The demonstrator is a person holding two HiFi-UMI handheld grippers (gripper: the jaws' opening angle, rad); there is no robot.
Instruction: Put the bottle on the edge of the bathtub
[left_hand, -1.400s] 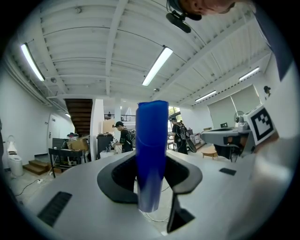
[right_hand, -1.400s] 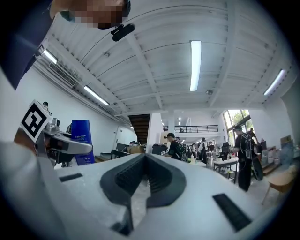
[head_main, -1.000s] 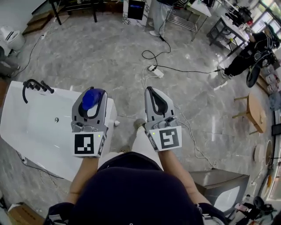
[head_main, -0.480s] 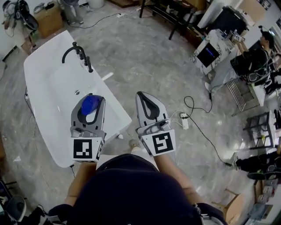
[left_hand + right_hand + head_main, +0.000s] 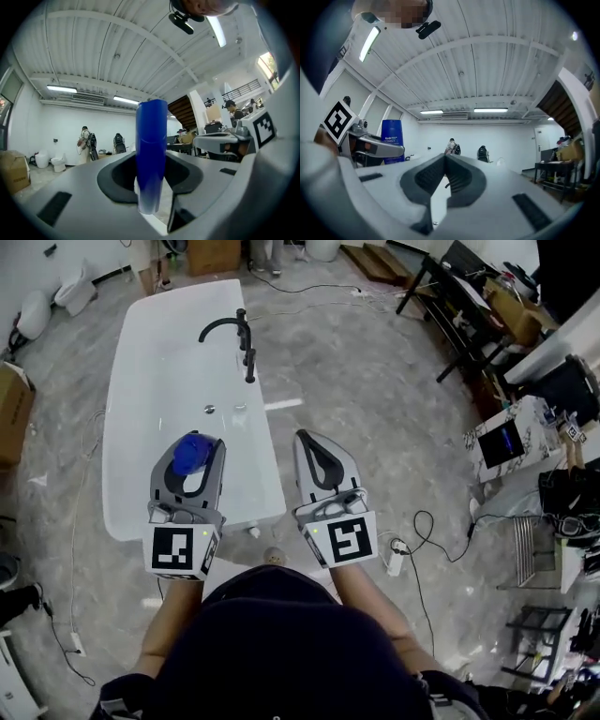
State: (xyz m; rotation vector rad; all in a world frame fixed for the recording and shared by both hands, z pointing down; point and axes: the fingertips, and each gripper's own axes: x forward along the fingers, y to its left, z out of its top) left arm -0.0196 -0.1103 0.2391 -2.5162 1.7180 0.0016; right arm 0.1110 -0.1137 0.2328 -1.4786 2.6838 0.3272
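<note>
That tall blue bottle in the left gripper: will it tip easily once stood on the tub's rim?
Probably tippy: the bottle looks tall and slim, and the bathtub rim is narrow. Its smooth glossy wall may slip; it seems rigid, undented between the jaws.

Head view steeply down onto bathtub (image 5: 266,460)
</note>
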